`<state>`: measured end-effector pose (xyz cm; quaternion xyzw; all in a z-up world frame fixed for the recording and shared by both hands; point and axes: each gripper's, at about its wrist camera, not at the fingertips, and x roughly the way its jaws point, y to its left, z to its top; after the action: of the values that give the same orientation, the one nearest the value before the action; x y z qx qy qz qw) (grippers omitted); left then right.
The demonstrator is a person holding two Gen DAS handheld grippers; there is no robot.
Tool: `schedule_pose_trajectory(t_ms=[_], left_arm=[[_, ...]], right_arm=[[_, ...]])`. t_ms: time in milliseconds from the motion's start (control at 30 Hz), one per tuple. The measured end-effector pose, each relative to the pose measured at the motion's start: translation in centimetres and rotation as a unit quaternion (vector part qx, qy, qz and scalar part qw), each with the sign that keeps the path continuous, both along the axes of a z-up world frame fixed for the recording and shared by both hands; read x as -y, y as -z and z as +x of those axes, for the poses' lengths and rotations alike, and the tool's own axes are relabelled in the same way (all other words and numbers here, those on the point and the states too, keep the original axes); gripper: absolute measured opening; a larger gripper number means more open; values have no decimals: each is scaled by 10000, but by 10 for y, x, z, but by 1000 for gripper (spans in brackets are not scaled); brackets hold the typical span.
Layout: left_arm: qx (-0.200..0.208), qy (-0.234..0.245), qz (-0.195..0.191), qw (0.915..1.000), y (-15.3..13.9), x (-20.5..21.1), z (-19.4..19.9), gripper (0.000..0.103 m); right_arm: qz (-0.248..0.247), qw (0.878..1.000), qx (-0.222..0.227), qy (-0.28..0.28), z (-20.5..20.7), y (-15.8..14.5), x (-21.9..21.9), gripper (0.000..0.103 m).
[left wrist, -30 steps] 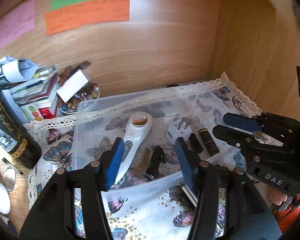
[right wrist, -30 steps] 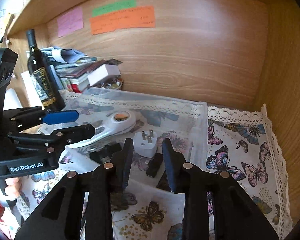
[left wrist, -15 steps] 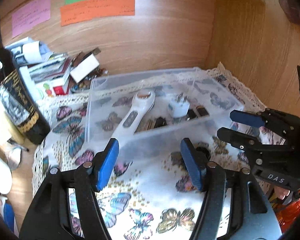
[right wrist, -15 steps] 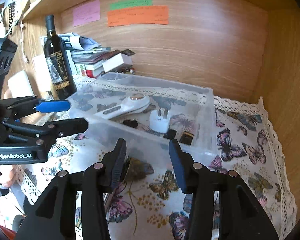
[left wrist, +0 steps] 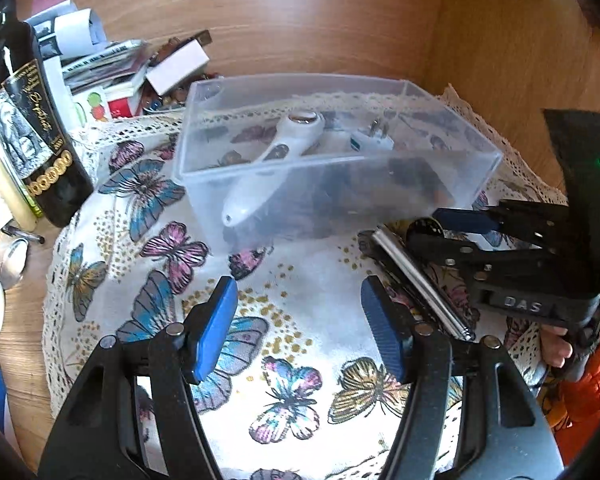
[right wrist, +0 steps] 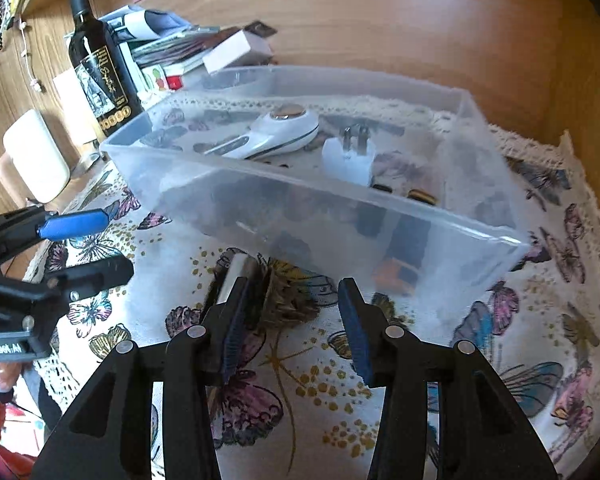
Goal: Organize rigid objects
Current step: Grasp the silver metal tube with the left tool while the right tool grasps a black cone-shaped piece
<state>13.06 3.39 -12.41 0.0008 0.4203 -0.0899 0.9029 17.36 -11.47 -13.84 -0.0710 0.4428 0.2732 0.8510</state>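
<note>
A clear plastic bin (left wrist: 488, 156) (right wrist: 496, 236) stands on the butterfly cloth and holds a white handheld device (left wrist: 284, 148) (right wrist: 276, 136), a white plug adapter (left wrist: 374, 142) (right wrist: 350, 158) and small dark items. A flat silver-and-black object (left wrist: 416, 276) (right wrist: 236, 276) lies on the cloth in front of the bin. My left gripper (left wrist: 300, 324) is open and empty above the cloth, short of the bin. My right gripper (right wrist: 290, 328) is open and empty, its left finger just over the silver object; it also shows in the left wrist view (left wrist: 440, 228).
A dark wine bottle (left wrist: 24, 120) (right wrist: 100, 64) stands left of the bin beside a pile of booklets and a white box (left wrist: 176, 66) (right wrist: 236, 50). Wooden walls close the back and right. A white jar (right wrist: 36, 156) stands at the far left.
Both grippers have pulled back from over the bin toward the front of the cloth and opened wider. The silver object has come into view in front of the bin.
</note>
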Motion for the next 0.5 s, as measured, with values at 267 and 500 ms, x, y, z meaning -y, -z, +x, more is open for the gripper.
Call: schedule_pose_trajectory(t_ms=[267,500], left_arm=[[-112,327,23,9994,5,26,-2,64],[-166,443,-34,9989,3,47,2,64]], right_arm=[[-194,9997,101,-92,-5,3,-4,32],[-2,9990,416,155,-18,-13,23,32]])
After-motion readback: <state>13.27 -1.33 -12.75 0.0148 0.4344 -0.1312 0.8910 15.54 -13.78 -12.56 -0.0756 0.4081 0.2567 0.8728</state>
